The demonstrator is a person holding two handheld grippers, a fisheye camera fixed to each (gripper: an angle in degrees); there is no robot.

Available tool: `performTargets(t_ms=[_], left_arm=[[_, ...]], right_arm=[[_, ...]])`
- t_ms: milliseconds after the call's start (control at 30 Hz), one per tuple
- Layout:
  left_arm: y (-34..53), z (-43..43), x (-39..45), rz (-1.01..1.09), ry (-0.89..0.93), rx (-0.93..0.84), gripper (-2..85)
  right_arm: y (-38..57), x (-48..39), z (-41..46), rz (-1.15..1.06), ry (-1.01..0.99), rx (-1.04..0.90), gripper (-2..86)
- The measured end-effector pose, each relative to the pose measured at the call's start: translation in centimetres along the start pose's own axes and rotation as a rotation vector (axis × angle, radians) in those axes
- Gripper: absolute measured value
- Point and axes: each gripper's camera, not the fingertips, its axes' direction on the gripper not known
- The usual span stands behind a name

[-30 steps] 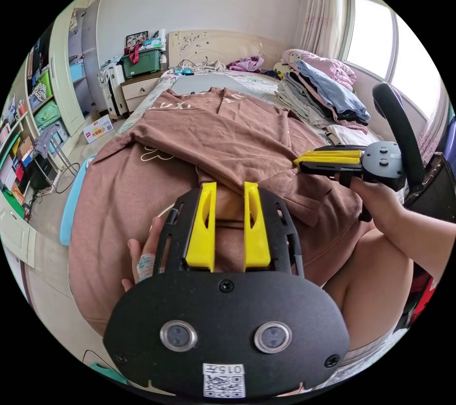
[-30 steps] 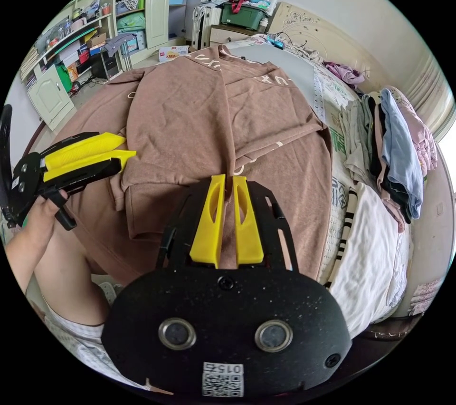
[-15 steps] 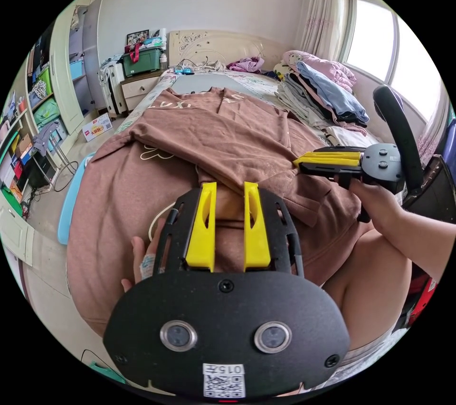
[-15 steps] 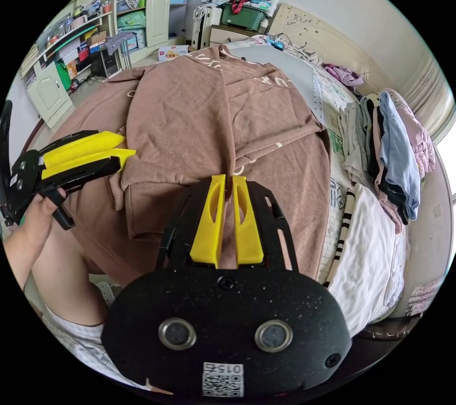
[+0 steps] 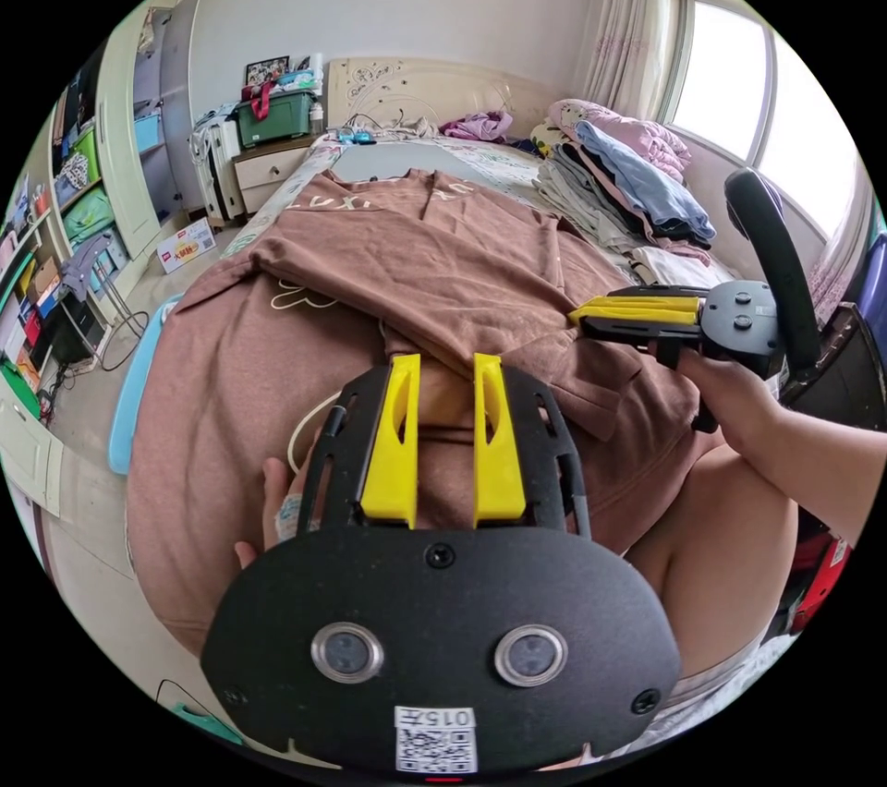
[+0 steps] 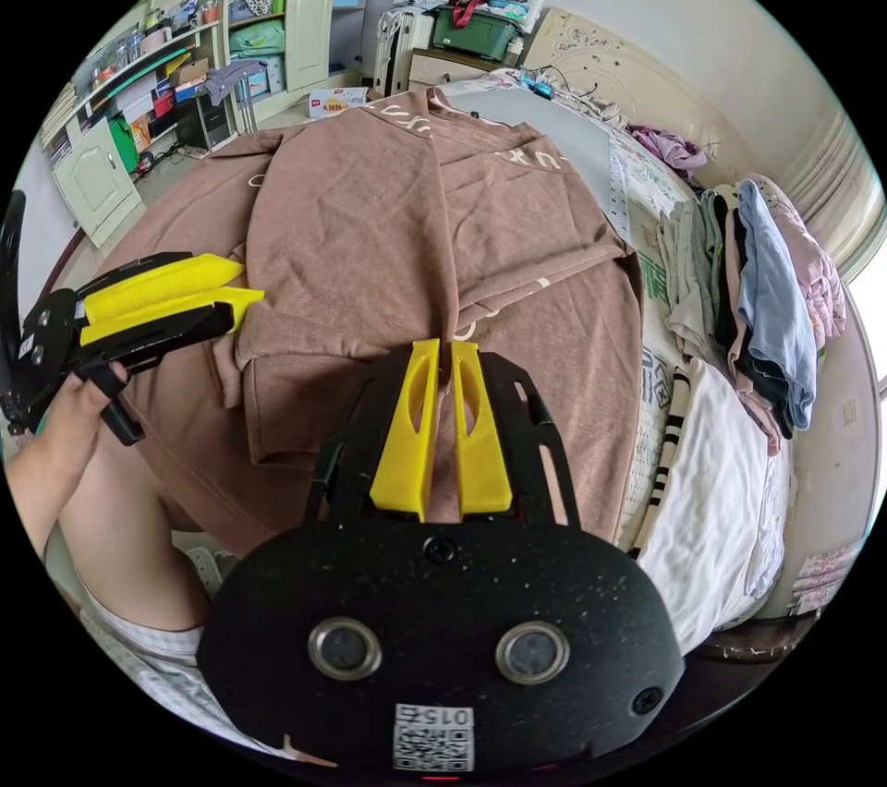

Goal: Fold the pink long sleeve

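- Pink long sleeve (image 5: 434, 270) lies spread on the bed (image 5: 490, 159) ahead of both grippers, its 2 sleeves folded across the body.
- Left gripper (image 5: 443, 357) hovers over the near hem, yellow jaws narrowly parted, gripping nothing.
- Right gripper (image 6: 440, 345) is nearly closed above the shirt, apparently empty.
- Stacked clothes (image 6: 767, 288) lie right of the right gripper.

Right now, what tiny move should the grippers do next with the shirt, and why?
Probably lower both grippers to the near hem and grip it. Both sleeves already lie folded across the shirt, the left gripper is open, and the right gripper looks nearly closed on nothing.
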Motion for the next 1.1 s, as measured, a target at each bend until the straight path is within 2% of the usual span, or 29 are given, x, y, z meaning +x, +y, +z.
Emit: performTargets(t_ms=[1100], left_arm=[[-1.0, 0.3, -2.0, -0.014, 0.026, -0.002, 9.0]], right_arm=[[0.1, -2.3, 1.2, -0.039, 0.069, 0.004, 0.4]])
